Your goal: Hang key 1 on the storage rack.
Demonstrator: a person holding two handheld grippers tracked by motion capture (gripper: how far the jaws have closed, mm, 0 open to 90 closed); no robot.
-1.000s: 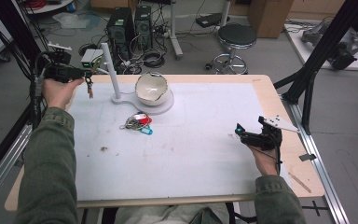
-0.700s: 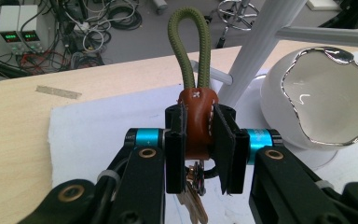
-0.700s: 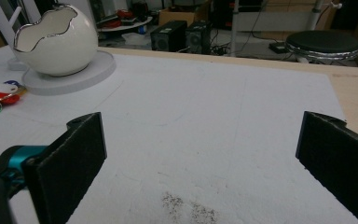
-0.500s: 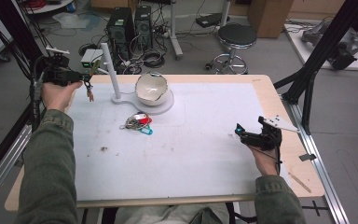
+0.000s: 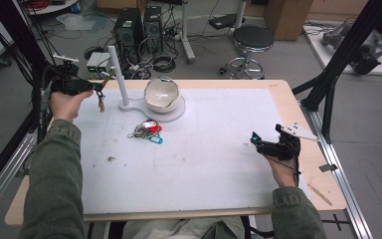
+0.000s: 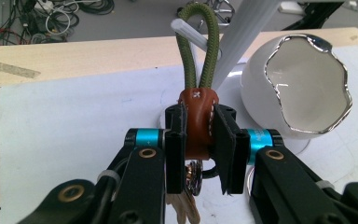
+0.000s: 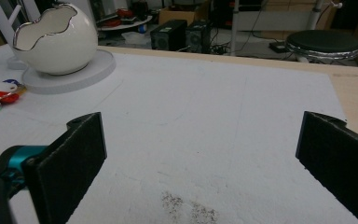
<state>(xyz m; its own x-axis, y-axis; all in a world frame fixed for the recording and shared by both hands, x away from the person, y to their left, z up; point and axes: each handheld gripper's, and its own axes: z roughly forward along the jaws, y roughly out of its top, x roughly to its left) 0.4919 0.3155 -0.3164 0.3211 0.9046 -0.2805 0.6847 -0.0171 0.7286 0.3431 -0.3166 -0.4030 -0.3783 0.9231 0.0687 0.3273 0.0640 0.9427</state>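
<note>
Gripping the brown leather fob (image 6: 196,122) of a key set, your left gripper (image 6: 199,149) has its jaws clenched on both sides of the tab, with the keys (image 6: 186,198) hanging below the pads. That hold on the fob leaves the olive cord loop (image 6: 196,51) standing free above the jaws, which I judge is deliberate: the loop is already around the short peg (image 6: 191,33) that projects from the white post (image 6: 242,39), so the set appears to be in the act of being hung. In the high view the same gripper (image 5: 95,88) sits at the far left of the table, just beside the post (image 5: 119,74), with the keys (image 5: 101,103) dangling clear of the white mat (image 5: 204,164).

Your right gripper (image 5: 257,142) rests near the right edge of the mat with its jaws spread wide and nothing between them; in its own view only bare mat lies between the two black pads (image 7: 72,154). It stands idle, well apart from the work.

Farther out, a second bunch of keys with coloured tags (image 5: 146,130) lies on the mat, near the stand's round base (image 5: 176,113). On that base sits a white egg-shaped bowl (image 6: 303,88) with a jagged silver rim. What shows of its interior is empty.
</note>
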